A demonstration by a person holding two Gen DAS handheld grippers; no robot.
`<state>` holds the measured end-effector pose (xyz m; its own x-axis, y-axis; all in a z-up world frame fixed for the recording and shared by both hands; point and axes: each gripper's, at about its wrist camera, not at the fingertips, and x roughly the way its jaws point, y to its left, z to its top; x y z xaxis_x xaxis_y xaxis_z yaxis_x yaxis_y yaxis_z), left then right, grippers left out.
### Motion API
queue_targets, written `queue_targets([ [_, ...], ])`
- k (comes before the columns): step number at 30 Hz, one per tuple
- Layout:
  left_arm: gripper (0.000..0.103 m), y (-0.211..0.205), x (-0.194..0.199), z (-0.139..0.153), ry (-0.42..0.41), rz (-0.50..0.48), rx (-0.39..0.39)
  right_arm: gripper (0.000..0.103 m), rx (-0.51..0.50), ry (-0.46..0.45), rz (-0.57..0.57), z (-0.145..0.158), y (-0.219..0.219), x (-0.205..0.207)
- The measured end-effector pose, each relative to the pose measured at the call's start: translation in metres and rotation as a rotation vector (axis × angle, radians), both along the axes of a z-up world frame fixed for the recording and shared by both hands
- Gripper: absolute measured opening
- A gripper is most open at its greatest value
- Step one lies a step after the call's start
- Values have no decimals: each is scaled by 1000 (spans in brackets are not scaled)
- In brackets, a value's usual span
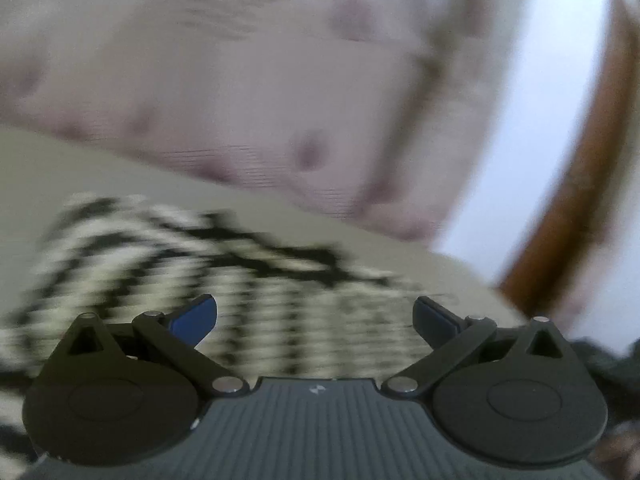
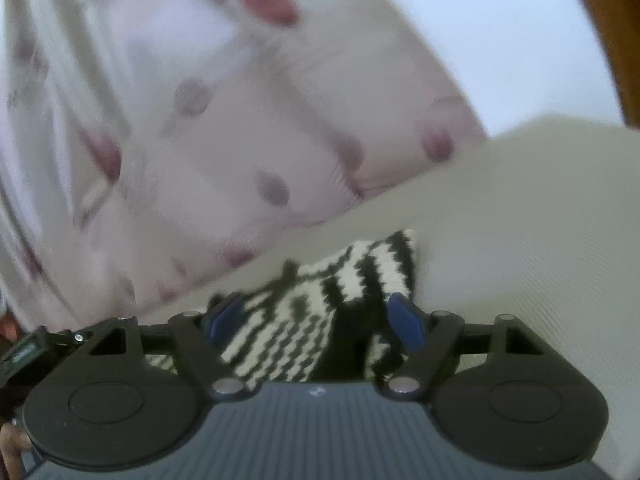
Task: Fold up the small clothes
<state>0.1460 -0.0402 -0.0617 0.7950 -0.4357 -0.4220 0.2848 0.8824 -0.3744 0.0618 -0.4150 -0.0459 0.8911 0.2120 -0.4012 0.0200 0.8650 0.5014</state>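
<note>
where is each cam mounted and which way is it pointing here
Left wrist: sits on the left gripper, looking forward and slightly down over its open jaws at the striped garment on the cream surface, the floral pillow behind; blurred.
Right wrist: sits on the right gripper, looking the same way; its open jaws straddle the striped garment without pressing; fingertips of a hand show at the lower left.
Shared: garment, pillow, cream surface.
</note>
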Motion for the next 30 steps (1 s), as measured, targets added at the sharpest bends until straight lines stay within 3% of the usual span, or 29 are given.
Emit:
queue_targets([
  [4, 102, 35, 6, -20, -5, 124, 23, 78, -57, 68, 62, -7, 2, 26],
  [6, 102, 43, 7, -25, 8, 139, -43, 59, -96, 120, 101, -13, 8, 37],
  [8, 103, 40, 7, -22, -22, 150, -36, 31, -120, 146, 128, -16, 15, 43],
  [11, 103, 32, 8, -19, -39, 116, 9, 18, -177, 110, 145, -9, 25, 41],
  [14, 103, 33, 3, -13, -64, 130, 19, 16, -139, 38, 155, 13, 31, 46],
  [18, 103, 41, -2, -15, -64, 209, -16, 16, -51, -162, 136, 68, 27, 49],
  [20, 103, 45, -1, -16, -47, 232, -33, 16, -39, -206, 105, 78, 19, 54],
  [26, 103, 48, 6, -18, -6, 255, -49, 16, -5, 50, 34, 5, -5, 87],
  [30, 103, 48, 7, -19, 1, 259, -44, 16, 42, 111, 12, -25, -15, 86],
])
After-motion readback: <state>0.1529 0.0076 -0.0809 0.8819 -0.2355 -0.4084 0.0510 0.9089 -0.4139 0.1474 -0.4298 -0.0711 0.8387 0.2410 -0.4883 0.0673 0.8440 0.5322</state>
